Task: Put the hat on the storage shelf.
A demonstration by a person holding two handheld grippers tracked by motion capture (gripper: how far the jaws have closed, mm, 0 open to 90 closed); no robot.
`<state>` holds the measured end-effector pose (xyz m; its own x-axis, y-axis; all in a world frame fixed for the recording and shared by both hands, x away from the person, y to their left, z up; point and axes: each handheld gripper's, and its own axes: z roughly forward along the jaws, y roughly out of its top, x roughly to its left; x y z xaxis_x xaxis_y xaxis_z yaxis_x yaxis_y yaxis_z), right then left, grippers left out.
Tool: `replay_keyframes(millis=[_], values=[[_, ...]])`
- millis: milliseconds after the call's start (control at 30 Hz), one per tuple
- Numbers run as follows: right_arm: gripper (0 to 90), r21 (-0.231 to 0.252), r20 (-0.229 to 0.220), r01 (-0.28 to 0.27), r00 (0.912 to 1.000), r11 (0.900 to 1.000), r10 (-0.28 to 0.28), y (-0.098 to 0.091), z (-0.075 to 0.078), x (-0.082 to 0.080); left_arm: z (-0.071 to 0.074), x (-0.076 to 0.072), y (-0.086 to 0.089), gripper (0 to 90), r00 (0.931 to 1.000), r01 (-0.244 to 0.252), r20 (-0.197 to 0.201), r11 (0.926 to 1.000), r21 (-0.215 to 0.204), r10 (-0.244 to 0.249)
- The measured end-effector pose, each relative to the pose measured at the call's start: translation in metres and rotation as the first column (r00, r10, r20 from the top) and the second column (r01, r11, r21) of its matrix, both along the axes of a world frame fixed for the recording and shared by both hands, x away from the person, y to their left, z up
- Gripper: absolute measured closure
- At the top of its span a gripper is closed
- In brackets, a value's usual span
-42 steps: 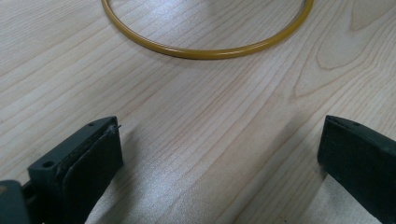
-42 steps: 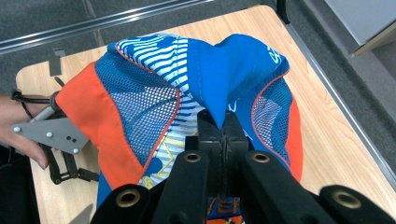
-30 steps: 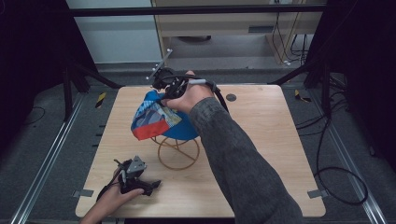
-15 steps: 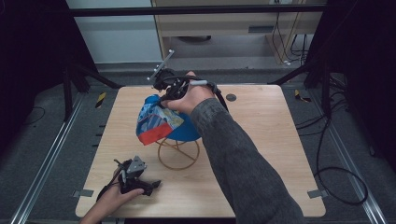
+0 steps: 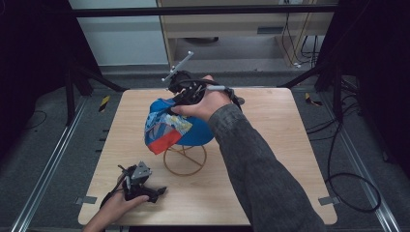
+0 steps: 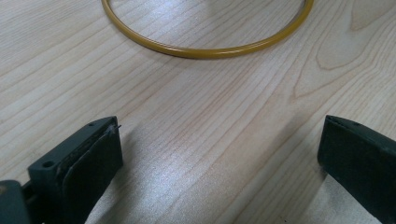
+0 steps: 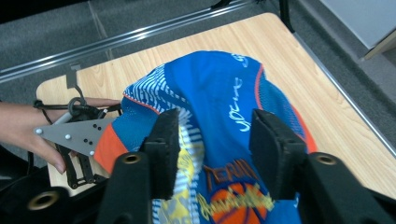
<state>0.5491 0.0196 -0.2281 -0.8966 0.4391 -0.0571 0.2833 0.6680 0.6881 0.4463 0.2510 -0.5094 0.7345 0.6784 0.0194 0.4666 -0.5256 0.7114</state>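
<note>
A light wooden table [image 5: 270, 159] with rounded corners is standing on a grey carpeted floor [image 5: 43, 145], with metal rails [image 5: 46, 174] running along both sides. Black cables [image 5: 348, 183] are lying on the floor to the right, and a pale cabinet [image 5: 227, 29] is standing behind the table, the rest of the room being dark.

Near the middle of the table a cap [image 5: 181, 126], blue with orange and yellow print, is sitting on a gold wire stand [image 5: 185, 161], whose ring base is resting flat on the wood.

The right gripper [image 5: 181, 99] is hovering over the back of the cap. Its jaws have just been opening; in the right gripper view they are standing apart over the cloth, with the pads not pressing on it.

The left gripper [image 5: 140, 186] is resting on the table at the near left corner, held by the left hand [image 5: 113, 205]. Its jaws are spread wide over bare wood, with the stand's ring just ahead.
</note>
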Motion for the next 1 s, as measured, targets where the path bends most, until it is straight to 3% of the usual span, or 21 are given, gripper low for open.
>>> replay_keyframes(millis=[233,567,1000], values=[[35.6,0.037,0.028,0.049,0.9983,0.9981,-0.05,-0.017,0.007,-0.005,0.0,0.0,0.0,0.0,1.0,0.0,0.0,1.0,0.0,0.0],[14.2,0.079,0.053,0.082,0.9949,0.9935,-0.086,-0.024,0.005,-0.015,0.0,0.0,0.0,0.0,1.0,0.001,-0.002,1.0,-0.001,-0.001],[5.1,0.109,0.051,0.134,0.9888,0.9849,-0.14,-0.056,-0.003,-0.019,0.0,0.0,0.0,0.0,1.0,0.003,-0.003,1.0,0.002,-0.003]])
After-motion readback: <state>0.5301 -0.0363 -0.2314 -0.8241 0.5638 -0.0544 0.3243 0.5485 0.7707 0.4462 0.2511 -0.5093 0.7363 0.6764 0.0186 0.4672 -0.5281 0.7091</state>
